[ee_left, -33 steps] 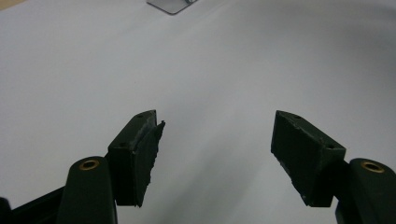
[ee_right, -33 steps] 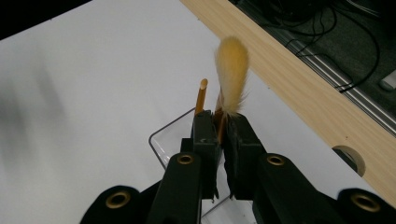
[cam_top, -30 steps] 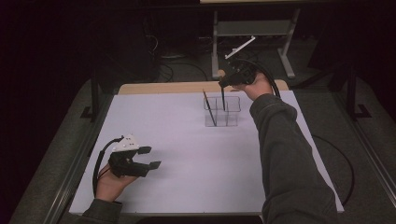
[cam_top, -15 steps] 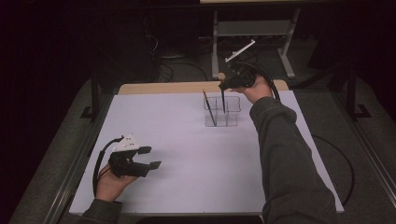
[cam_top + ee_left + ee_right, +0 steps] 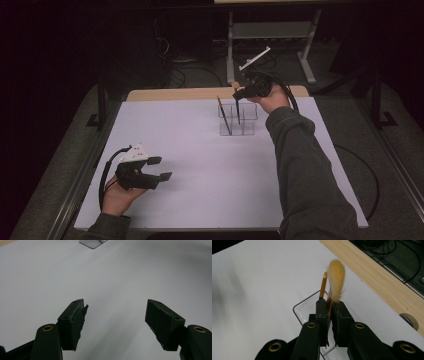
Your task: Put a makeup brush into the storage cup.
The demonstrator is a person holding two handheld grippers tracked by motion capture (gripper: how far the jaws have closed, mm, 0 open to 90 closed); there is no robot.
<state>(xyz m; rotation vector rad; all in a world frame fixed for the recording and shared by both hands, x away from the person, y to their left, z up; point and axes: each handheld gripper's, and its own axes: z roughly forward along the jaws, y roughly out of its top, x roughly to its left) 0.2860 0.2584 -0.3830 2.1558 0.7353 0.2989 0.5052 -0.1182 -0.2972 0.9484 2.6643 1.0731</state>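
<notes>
Pinching a brush (image 5: 335,277) above the clear holder (image 5: 304,308), the right tool (image 5: 329,315) hovers; the left tool (image 5: 115,317) rests spread.

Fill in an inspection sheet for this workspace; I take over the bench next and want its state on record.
Surface: white table, wooden strip along the far edge.
Job's things: clear holder with a thin brush leaning in it; a second brush, yellow bristles up, clamped over the holder.
Clutter: nothing seen.
Grippers: right gripper shut on the second brush; left gripper open, nothing between its jaws, over bare table.
Cables: black cable loops from the left gripper; another trails from the right.
Surroundings: dark floor, metal stand behind the table.
</notes>
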